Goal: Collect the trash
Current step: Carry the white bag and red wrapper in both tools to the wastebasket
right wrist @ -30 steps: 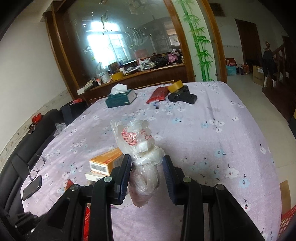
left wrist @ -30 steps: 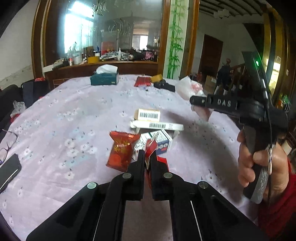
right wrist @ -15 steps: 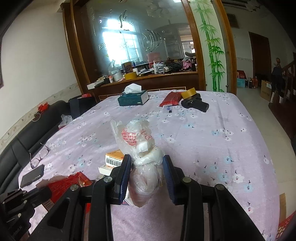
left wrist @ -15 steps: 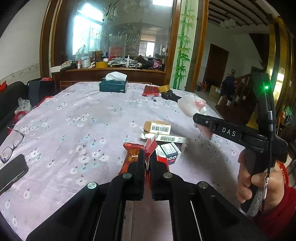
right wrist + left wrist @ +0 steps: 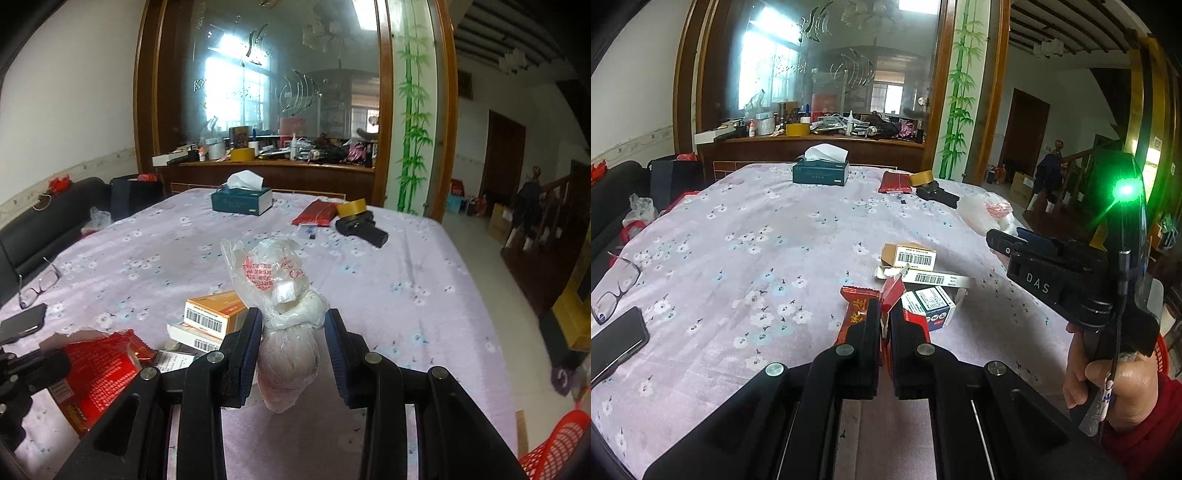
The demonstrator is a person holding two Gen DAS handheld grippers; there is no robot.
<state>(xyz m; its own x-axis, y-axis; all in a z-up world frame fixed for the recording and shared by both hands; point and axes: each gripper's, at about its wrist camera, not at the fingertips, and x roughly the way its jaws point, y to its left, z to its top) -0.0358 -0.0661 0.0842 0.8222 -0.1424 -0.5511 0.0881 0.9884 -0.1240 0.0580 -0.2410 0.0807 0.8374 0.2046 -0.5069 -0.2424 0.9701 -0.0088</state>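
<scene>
My left gripper is shut on a red snack wrapper and holds it above the table; the wrapper also shows in the right wrist view. My right gripper is shut on a knotted clear plastic bag with red print, held above the flowered tablecloth. The right gripper and bag show at the right of the left wrist view. Small cartons lie under the grippers: an orange box, a white strip box and a blue-white box.
A tissue box, red packet, tape roll and black device lie at the far end. Glasses and a phone lie at the left edge. A red basket stands off the table's right.
Both grippers have risen and tilted up, so the table looks lower and farther. Each keeps its hold: wrapper in the left, bag in the right.
</scene>
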